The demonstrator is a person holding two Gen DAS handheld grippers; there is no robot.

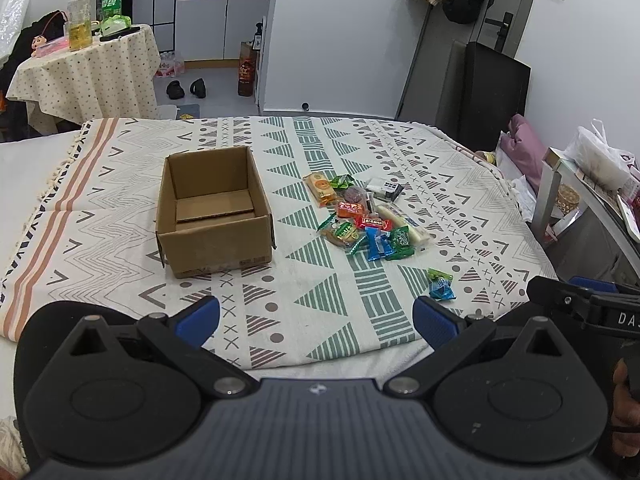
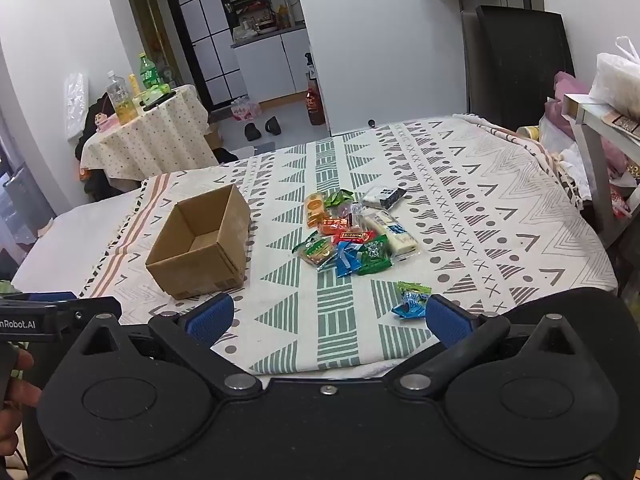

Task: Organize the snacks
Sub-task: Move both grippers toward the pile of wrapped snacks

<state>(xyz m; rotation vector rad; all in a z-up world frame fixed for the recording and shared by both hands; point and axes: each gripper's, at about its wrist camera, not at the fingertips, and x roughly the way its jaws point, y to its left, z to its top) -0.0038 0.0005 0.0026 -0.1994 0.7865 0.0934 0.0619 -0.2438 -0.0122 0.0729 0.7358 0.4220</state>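
An open cardboard box (image 1: 214, 214) (image 2: 200, 242) stands empty on the patterned cloth (image 1: 120, 220) (image 2: 500, 220). To its right lies a pile of several wrapped snacks (image 1: 364, 216) (image 2: 352, 232). One blue-green candy (image 1: 440, 284) (image 2: 412, 300) lies apart, nearer the front edge. My left gripper (image 1: 316, 318) is open over the front edge, nothing between its blue pads. My right gripper (image 2: 330, 316) is also open, and its right pad (image 2: 446, 322) is just beside the loose candy. Each gripper's side shows in the other view.
A small round table (image 1: 84, 76) (image 2: 148, 140) with bottles stands at the back left. A metal-framed shelf (image 1: 560, 200) (image 2: 596, 152) with bags sits at the right edge. Shoes and a bottle are on the floor beyond the cloth. A hand (image 2: 16, 376) holds a grip.
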